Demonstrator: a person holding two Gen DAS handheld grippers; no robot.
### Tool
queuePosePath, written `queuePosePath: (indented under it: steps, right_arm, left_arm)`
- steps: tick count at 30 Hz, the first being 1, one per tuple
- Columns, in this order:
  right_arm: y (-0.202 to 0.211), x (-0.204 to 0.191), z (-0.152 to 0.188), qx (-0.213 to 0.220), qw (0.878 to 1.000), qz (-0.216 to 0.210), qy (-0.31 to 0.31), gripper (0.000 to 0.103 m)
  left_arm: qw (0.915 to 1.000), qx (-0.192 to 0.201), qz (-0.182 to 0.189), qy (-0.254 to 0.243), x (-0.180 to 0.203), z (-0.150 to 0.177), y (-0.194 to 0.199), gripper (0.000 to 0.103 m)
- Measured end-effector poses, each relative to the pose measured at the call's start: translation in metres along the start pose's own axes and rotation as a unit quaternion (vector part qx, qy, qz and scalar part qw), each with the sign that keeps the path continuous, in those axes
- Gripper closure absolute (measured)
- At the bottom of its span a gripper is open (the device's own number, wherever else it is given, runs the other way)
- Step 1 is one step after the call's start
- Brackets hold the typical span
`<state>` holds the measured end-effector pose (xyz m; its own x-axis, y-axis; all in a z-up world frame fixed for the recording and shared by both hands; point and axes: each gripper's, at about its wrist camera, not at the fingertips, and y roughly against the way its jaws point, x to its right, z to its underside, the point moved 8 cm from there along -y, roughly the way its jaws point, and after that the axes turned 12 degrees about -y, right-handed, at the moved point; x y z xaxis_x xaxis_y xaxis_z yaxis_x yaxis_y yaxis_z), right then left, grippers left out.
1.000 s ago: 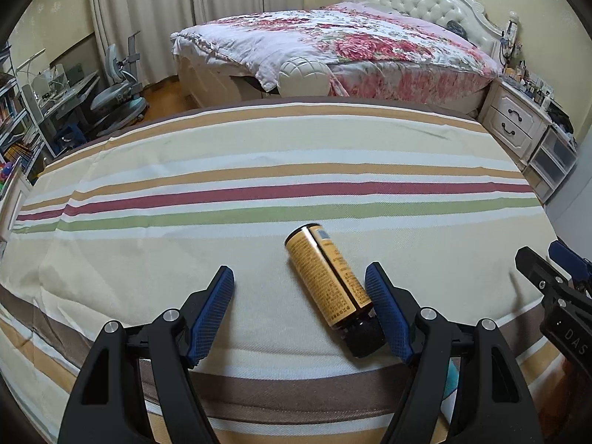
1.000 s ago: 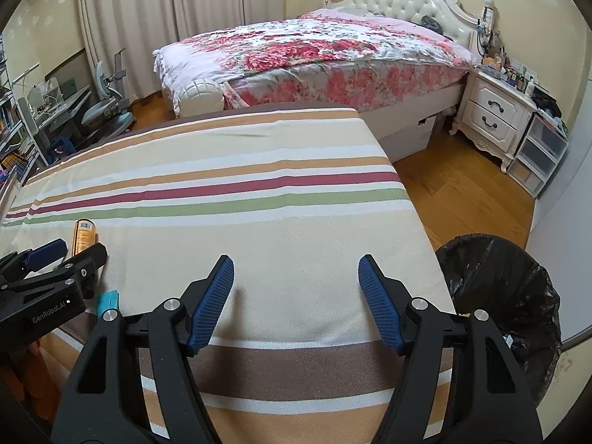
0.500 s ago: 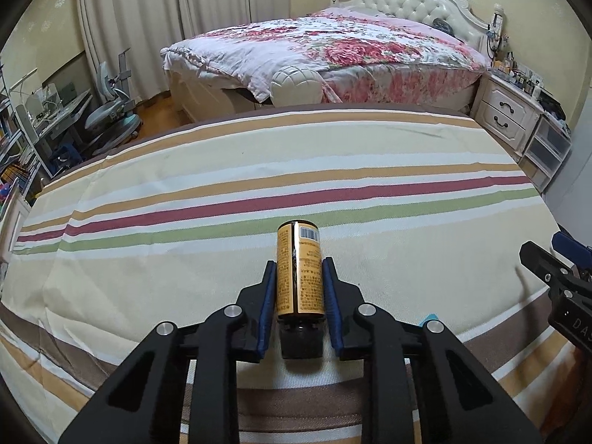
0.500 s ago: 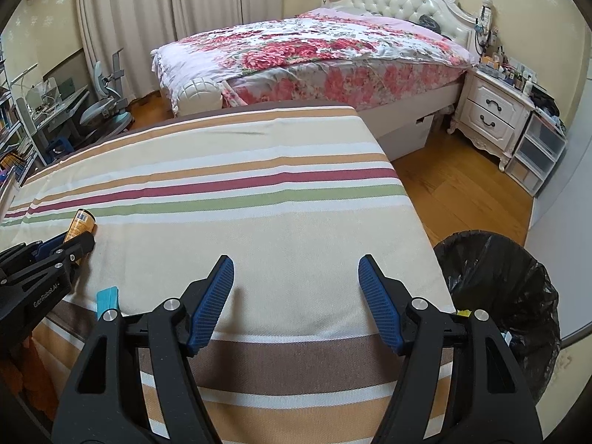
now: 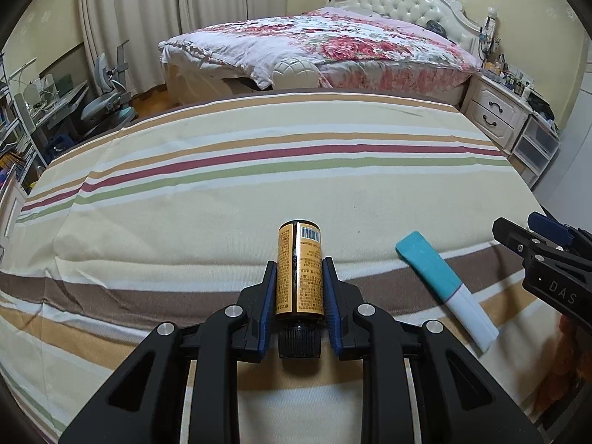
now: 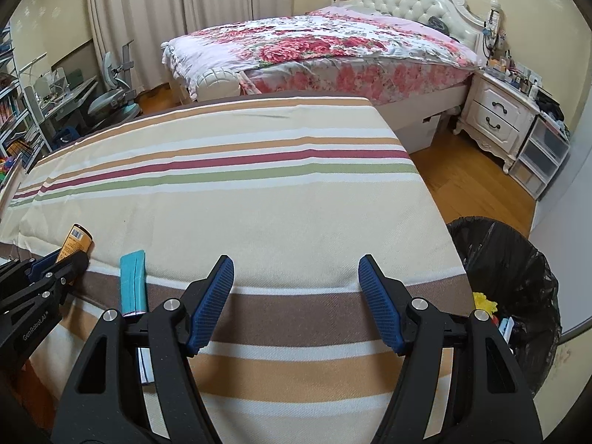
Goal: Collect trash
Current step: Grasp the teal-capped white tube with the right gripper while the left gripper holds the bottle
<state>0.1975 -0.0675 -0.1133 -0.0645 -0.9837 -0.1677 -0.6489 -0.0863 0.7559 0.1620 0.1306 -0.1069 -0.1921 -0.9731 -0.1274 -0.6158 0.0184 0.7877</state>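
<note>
Left gripper (image 5: 299,288) pinching orange bottle (image 5: 299,273) by its label, blue pads (image 5: 269,296) pressed on both sides, black cap (image 5: 299,342) toward the camera, base pointing away. Bottle over near edge of striped table (image 5: 259,192); cannot tell whether lifted or touching the cloth. Teal and white tube (image 5: 442,279) lying flat on table just right of bottle, teal end away, white end toward table's near edge, apart from bottle. Right gripper (image 6: 296,298) spread wide, nothing between its pads, hovering over near right part of table. From right wrist view: bottle (image 6: 76,242) at far left of table in left gripper (image 6: 48,277), tube (image 6: 132,281) between the two grippers, partly hidden behind right gripper's frame. Trash bin (image 6: 518,270) with black bag on floor just off table's right edge, yellow and other scraps inside. Flowered bed (image 6: 325,48) beyond table's far edge, white nightstand (image 6: 495,118) right of bed.
</note>
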Motion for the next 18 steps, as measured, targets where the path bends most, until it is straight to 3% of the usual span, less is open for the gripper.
queuePosePath:
  steps: [18]
  right_arm:
    - [0.033,-0.048,0.029,0.0,0.998,-0.045,0.041,0.035]
  left_arm:
    - [0.9997,0.004,-0.018,0.016,-0.012,0.033,0.024,0.078]
